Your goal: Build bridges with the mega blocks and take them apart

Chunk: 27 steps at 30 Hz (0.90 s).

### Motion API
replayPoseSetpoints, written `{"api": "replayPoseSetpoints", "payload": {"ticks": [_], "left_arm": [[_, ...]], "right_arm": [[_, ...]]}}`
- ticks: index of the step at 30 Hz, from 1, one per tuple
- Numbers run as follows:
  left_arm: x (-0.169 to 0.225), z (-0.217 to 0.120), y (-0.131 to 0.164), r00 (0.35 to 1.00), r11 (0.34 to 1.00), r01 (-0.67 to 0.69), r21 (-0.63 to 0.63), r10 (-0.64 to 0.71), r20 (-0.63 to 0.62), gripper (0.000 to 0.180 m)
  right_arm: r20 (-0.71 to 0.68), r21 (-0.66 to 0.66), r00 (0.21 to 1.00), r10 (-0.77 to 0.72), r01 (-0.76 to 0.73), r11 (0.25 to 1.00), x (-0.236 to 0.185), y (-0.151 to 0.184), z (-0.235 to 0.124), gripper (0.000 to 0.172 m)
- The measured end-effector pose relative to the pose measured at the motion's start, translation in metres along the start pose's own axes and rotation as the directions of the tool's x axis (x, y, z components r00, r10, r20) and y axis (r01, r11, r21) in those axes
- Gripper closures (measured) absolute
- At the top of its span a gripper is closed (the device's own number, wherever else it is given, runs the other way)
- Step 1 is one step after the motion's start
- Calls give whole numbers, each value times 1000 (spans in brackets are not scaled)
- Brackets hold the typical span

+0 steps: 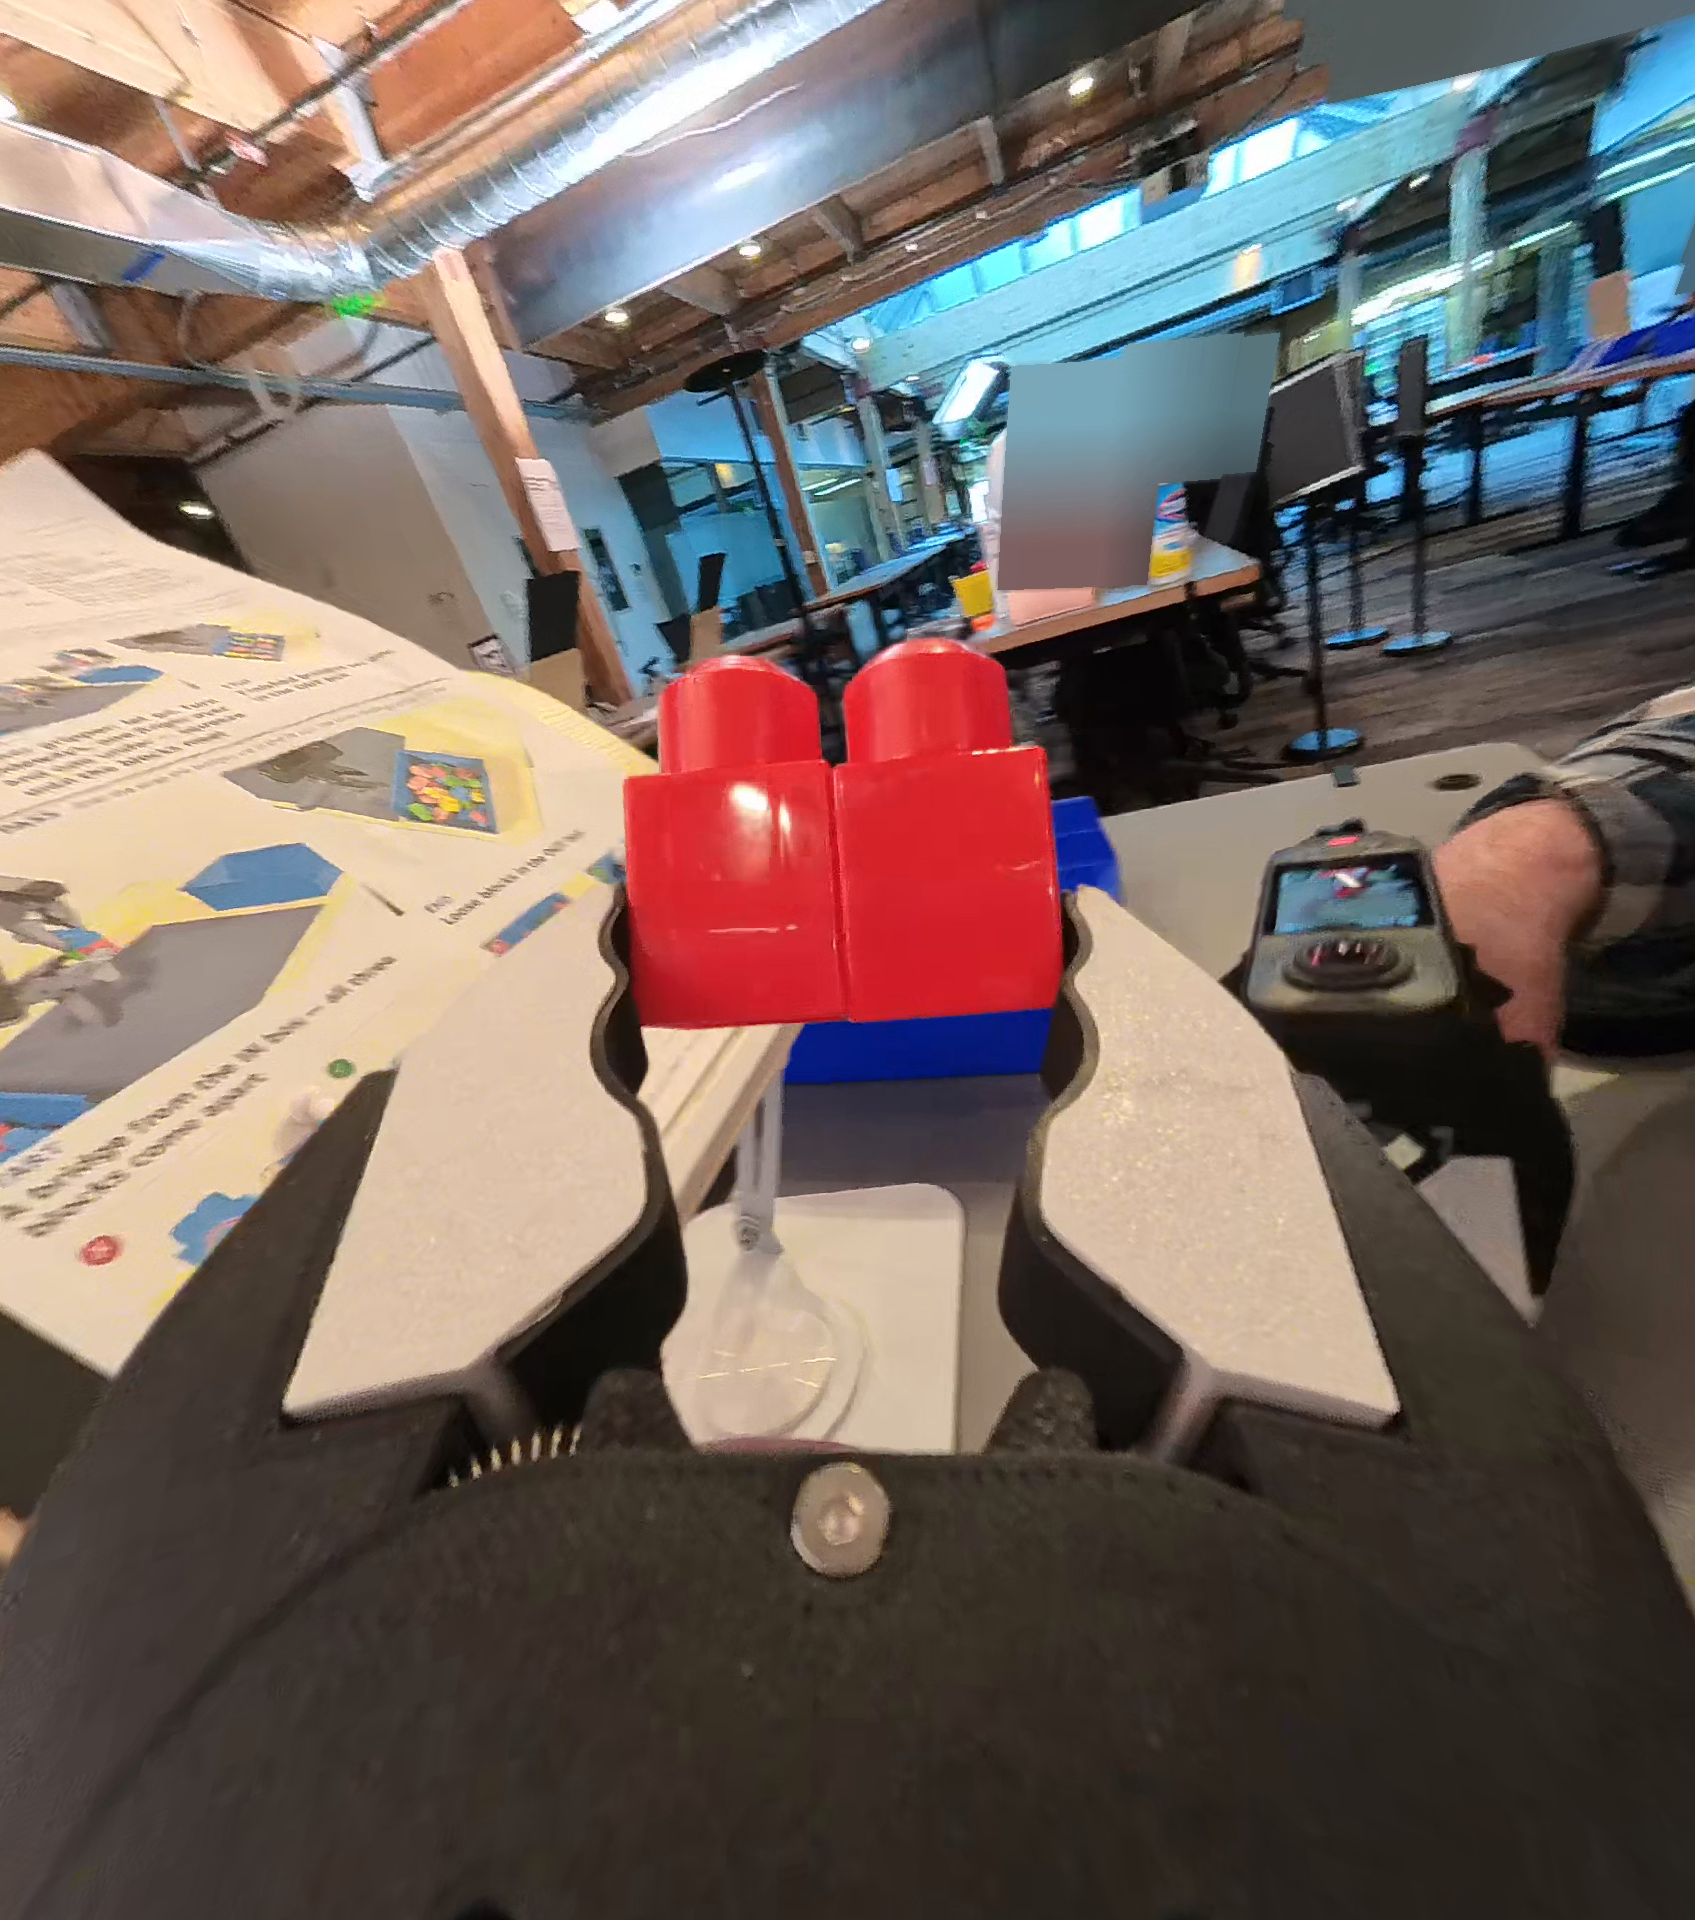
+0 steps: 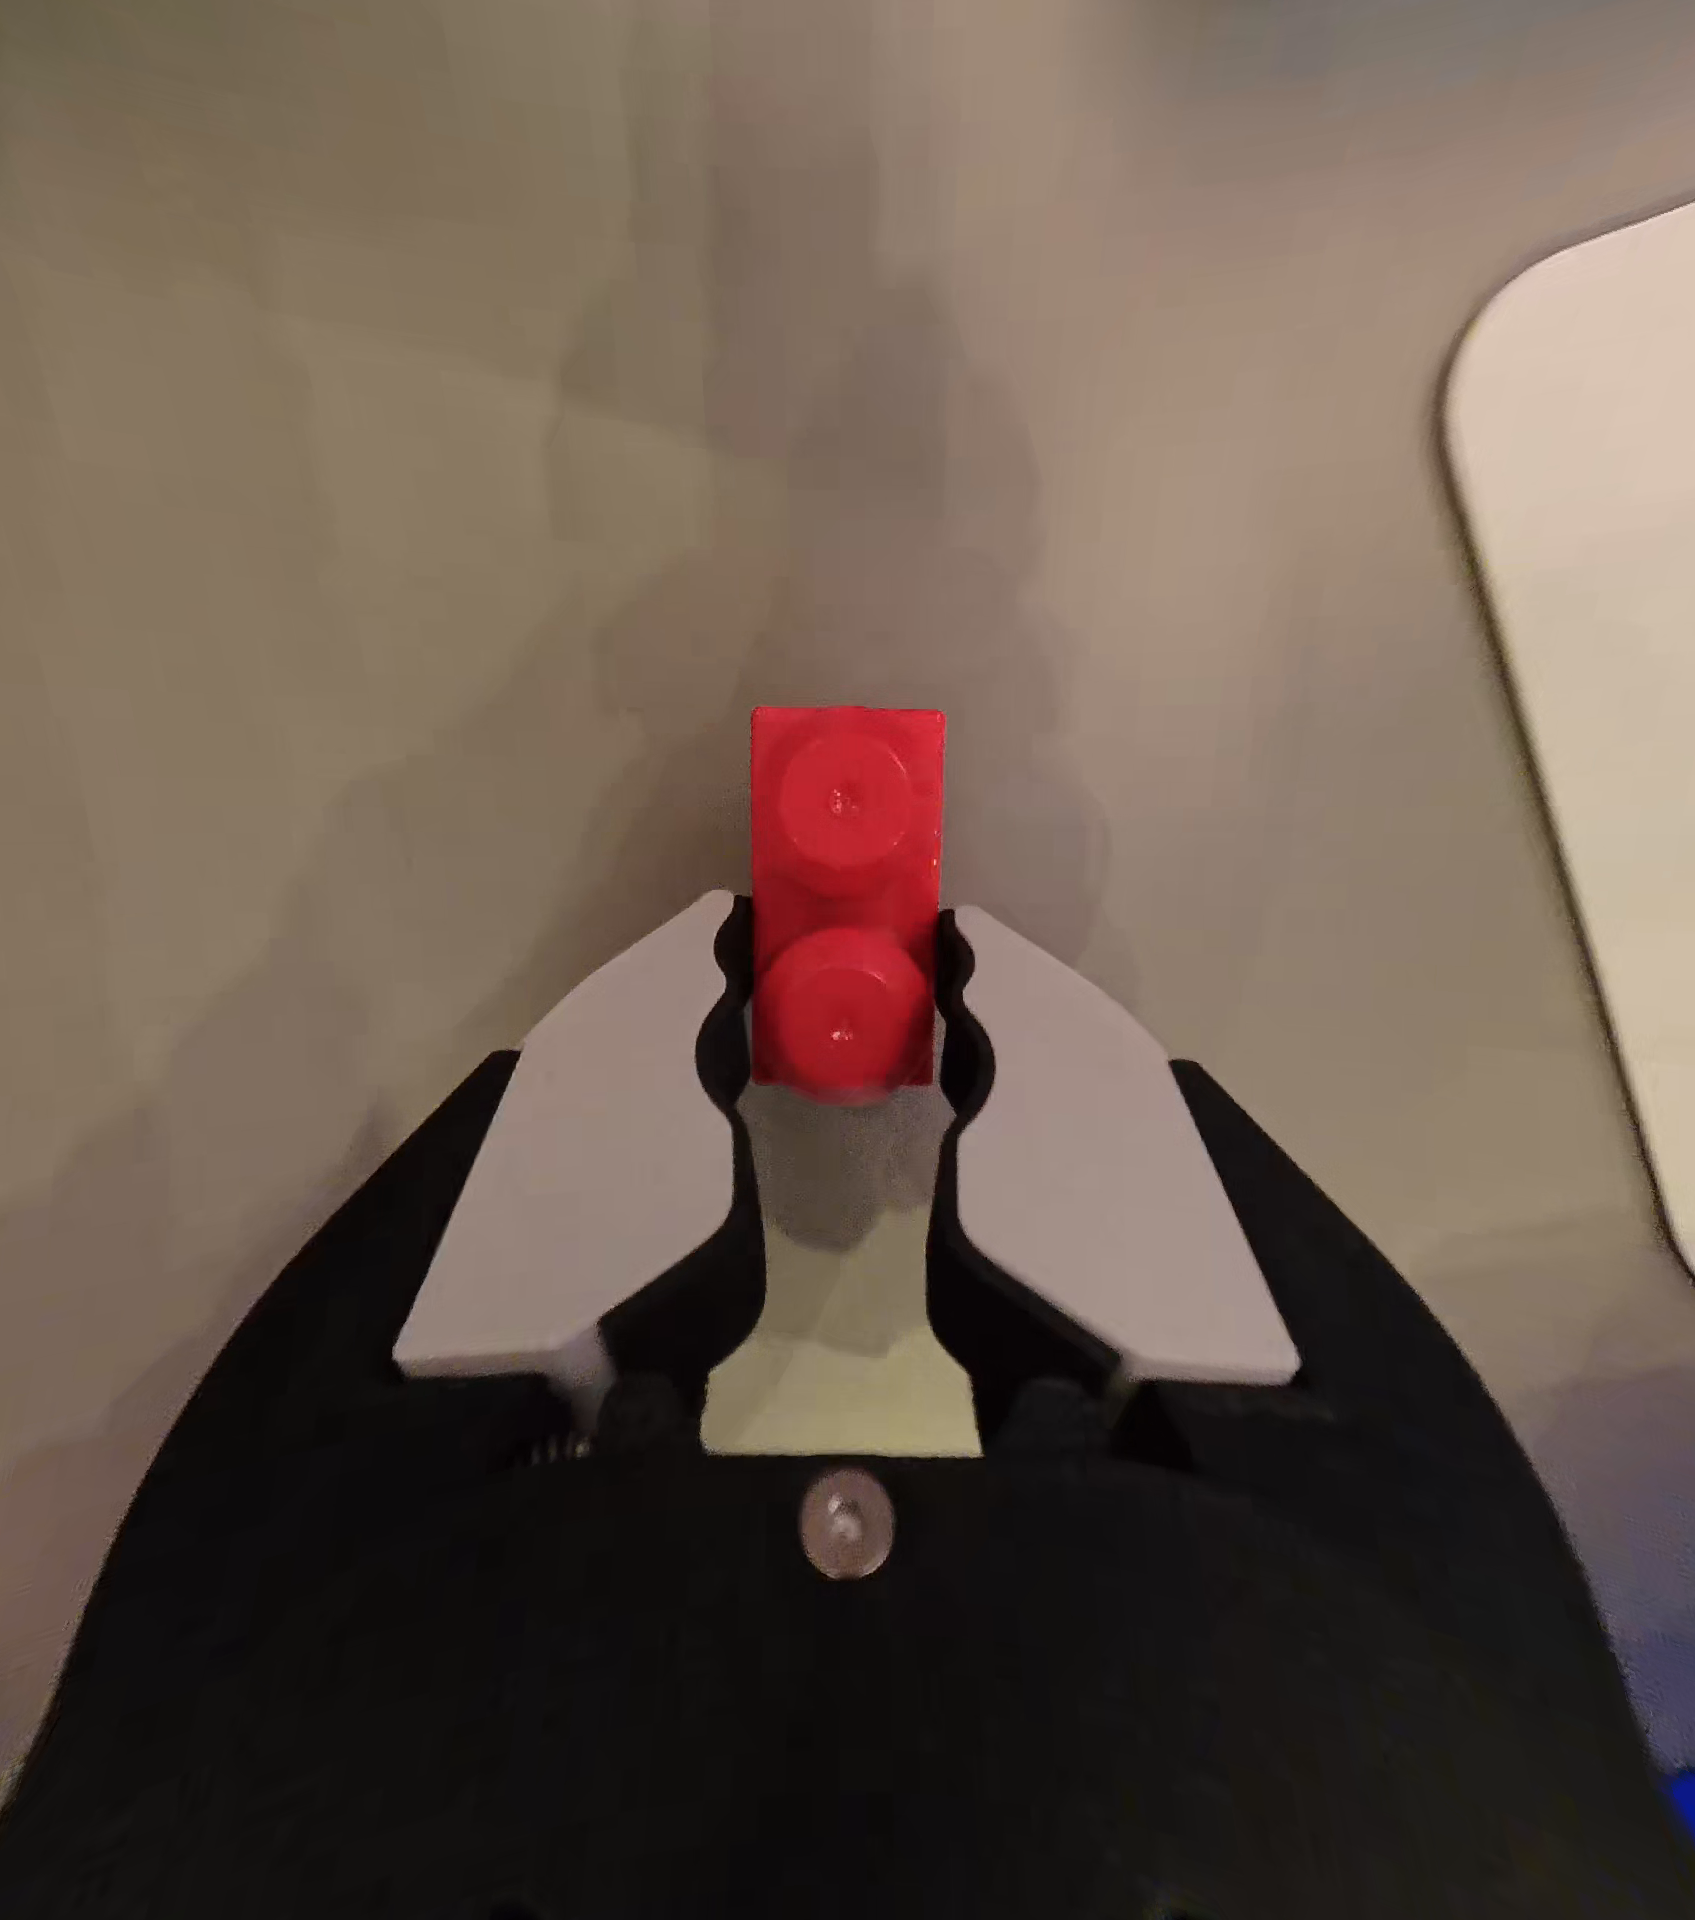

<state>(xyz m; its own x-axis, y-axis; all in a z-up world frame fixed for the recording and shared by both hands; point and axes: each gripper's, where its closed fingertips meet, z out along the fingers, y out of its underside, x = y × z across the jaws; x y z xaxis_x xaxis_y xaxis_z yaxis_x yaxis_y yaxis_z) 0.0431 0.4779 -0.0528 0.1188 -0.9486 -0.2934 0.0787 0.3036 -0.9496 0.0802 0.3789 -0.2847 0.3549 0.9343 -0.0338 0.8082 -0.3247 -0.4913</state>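
Left gripper [image 1: 843,935] clamps glossy red block pair [image 1: 838,883] atop blue block [image 1: 916,1044]; right gripper [image 2: 841,987] pinches two-stud red block [image 2: 845,894].

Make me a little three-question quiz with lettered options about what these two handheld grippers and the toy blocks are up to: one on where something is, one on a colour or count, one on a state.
1. Where is the blue block?
A. Under the red blocks in the left gripper
B. On the printed sheet
C. In the right gripper

2. How many studs show on the red block in the right gripper?
A. One
B. Two
C. Four

3. What is the left gripper doing?
A. Gaping with nothing between its fingers
B. Closed on red blocks
C. Lying on the floor

Answers: 1 A, blue shows just below the red blocks. 2 B, two round studs face the camera. 3 B, both fingers press the red sides.
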Motion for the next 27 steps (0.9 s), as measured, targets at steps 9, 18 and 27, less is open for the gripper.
{"api": "replayPoseSetpoints", "payload": {"ticks": [9,18,27], "left_arm": [[-26,-4,-9,933,984,-177,-30,178,314,105],[-44,-9,0,774,936,-293,-195,352,526,106],[-44,-8,6,695,882,-370,-292,471,542,106]], "right_arm": [[-95,312,983,157,-120,942,55,-51,-107,138],[-122,591,957,265,-144,793,89,-129,-220,137],[-58,628,966,253,-162,762,90,-181,-229,138]]}}
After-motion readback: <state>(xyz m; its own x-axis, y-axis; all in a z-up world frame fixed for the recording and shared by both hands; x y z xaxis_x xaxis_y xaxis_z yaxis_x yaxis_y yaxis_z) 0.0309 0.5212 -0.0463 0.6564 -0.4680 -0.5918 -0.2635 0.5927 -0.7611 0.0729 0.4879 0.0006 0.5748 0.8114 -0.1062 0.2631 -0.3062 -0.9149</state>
